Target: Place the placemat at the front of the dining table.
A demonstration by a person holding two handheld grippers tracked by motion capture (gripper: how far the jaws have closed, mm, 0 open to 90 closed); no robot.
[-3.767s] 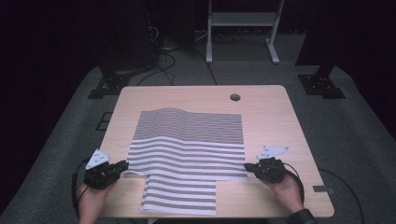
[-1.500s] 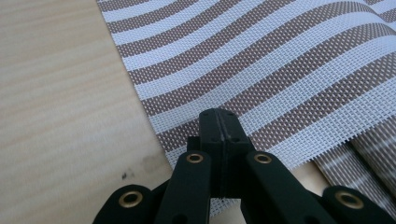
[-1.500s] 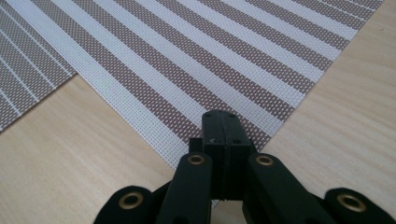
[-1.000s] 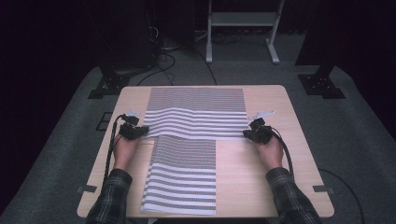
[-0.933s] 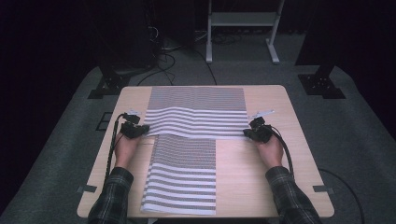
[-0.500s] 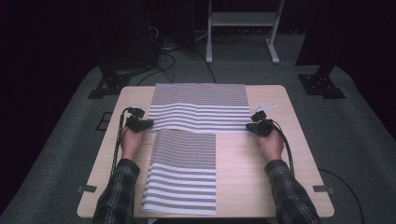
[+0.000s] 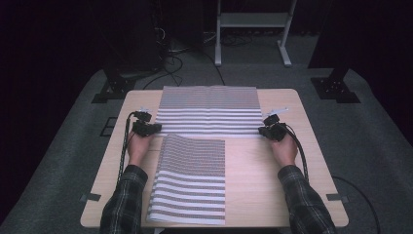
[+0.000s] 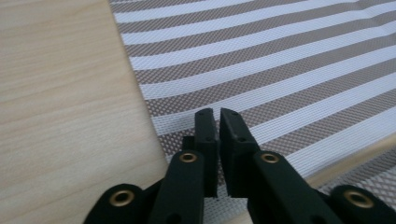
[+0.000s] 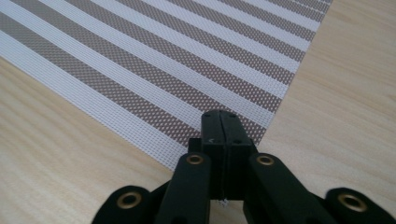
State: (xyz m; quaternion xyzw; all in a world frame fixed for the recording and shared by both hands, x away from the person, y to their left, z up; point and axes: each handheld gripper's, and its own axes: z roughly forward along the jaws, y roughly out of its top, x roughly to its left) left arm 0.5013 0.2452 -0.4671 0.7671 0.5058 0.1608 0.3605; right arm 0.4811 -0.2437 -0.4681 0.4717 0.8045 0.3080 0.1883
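**Wide mat pushed to far side, narrow mat uncovered**

Left gripper [image 8: 216,112]: jaws all but closed, with a hairline slit and nothing visible in it. The tips sit down on the near left corner of the wide striped mat [image 7: 209,109]. Right gripper [image 9: 220,114]: jaws pressed together, tips on the mat's near right corner. No fold of mat shows between either pair, so this looks like pressing and sliding, not pinching.

Change: a few seconds back both hands were at the near part of the table [image 7: 292,195], with the wide mat lying across the middle. Since then both have travelled away from the person and taken the mat along. Over the last half second they have hardly shifted.

The wide mat now lies flat along the far side, its far edge about at the table's far edge. The narrow striped mat [image 7: 192,180] is exposed, lying lengthwise from mid-table to the near edge, left of centre. Its far edge is just beside the wide mat's near edge. In the left gripper view a thin strip of wood separates them.

Judgement: the slide looks finished. Lifting off comes next, then the narrow mat.
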